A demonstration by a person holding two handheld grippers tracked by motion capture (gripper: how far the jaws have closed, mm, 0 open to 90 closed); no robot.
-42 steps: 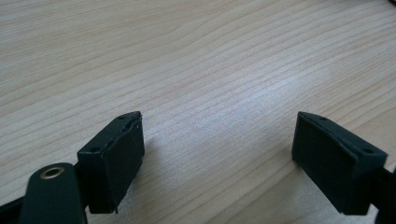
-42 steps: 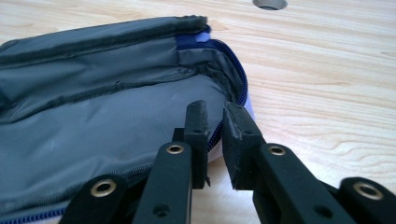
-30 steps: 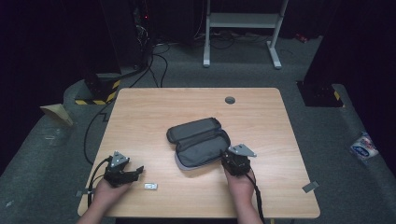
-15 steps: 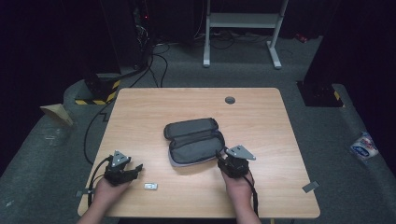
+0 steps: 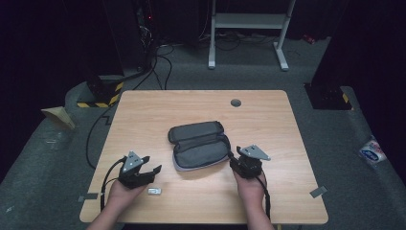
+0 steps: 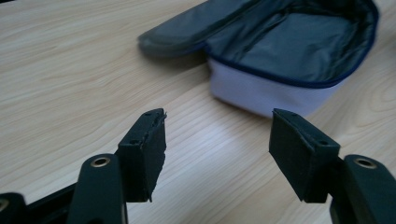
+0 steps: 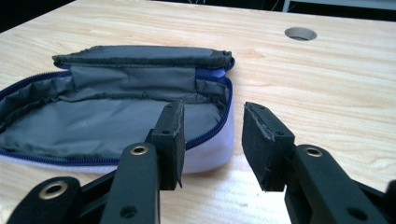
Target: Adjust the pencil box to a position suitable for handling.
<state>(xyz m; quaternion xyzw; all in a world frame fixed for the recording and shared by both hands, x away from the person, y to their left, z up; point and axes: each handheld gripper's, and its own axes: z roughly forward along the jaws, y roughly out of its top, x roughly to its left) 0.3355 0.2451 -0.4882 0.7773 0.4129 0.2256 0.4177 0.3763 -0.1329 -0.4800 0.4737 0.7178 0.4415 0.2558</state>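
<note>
A grey zip case (image 5: 198, 143) lies unzipped and spread open in the middle of the wooden table (image 5: 268, 120). My right gripper (image 5: 233, 162) is at the case's right end. In the right gripper view its jaws (image 7: 212, 126) stand apart by the case's (image 7: 93, 121) pale rim, with bare wood in the gap; they have just been opening. My left gripper (image 5: 152, 172) hovers left of the case. Its jaws (image 6: 217, 140) have just been closing and hold nothing, pointing at the case's (image 6: 289, 42) lined inside. A small white object (image 5: 154, 191) lies on the table by the left hand.
A round cable hole (image 5: 235, 102) sits near the table's far edge, also seen as the hole (image 7: 300, 33) in the right gripper view. Cables and a white stand (image 5: 246, 21) are on the dark floor beyond. Bits of tape (image 5: 318, 191) lie on the floor nearby.
My left gripper has lifted and moved right toward the case, away from the small white object. The case has shifted slightly left. The right gripper has barely moved.
</note>
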